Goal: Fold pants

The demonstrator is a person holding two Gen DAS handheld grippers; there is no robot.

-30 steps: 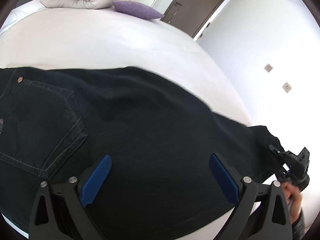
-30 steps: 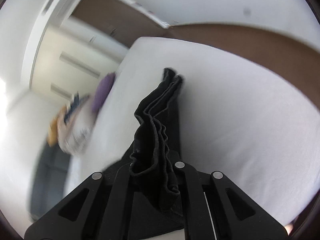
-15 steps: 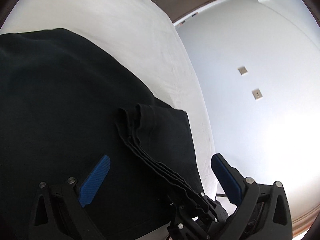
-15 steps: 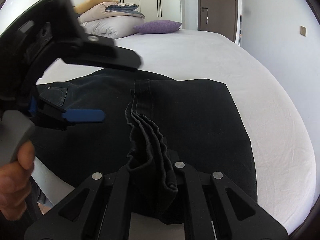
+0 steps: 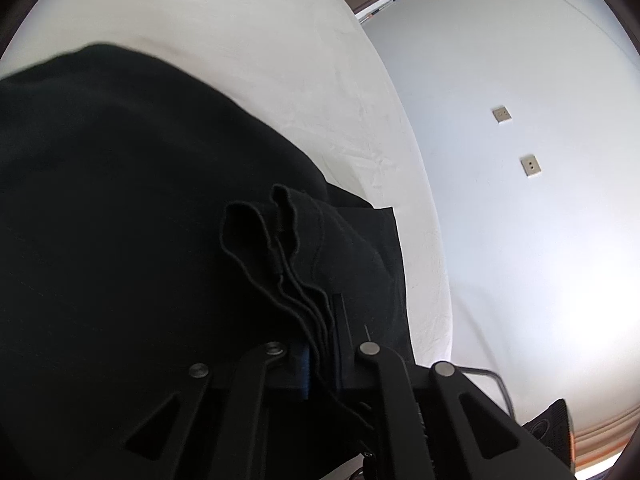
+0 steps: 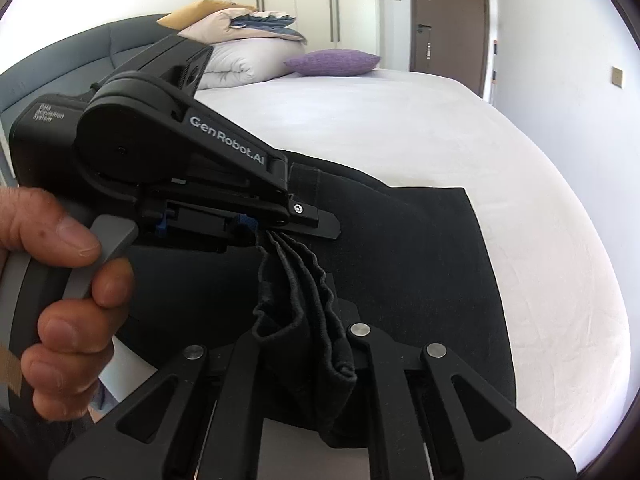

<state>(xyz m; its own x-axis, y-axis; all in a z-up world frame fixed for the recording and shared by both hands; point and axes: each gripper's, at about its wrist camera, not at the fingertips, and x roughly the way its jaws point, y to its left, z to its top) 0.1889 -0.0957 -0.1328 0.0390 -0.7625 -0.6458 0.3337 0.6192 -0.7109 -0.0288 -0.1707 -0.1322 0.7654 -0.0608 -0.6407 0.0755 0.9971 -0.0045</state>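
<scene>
Left gripper (image 6: pixel 260 236): clamping hems, jaws pinched tight. Right gripper (image 6: pixel 316 344): pinching same bunched hems beside it. Pants (image 6: pixel 400 256): lying doubled on bed (image 6: pixel 400 120), cuffs hanging lifted near front edge. Fold seemingly partway; remaining: carrying hems over, laying flat, smoothing.

A home bedroom is shown. A bed (image 6: pixel 400 120) with a white sheet fills most of the frame. Folded duvets (image 6: pixel 240 48) and a purple pillow (image 6: pixel 332 62) are stacked at upper centre. White wardrobe doors (image 6: pixel 312 0) and a brown door (image 6: pixel 448 12) are seen at the top, wall switches (image 5: pixel 516 140) at right.
</scene>
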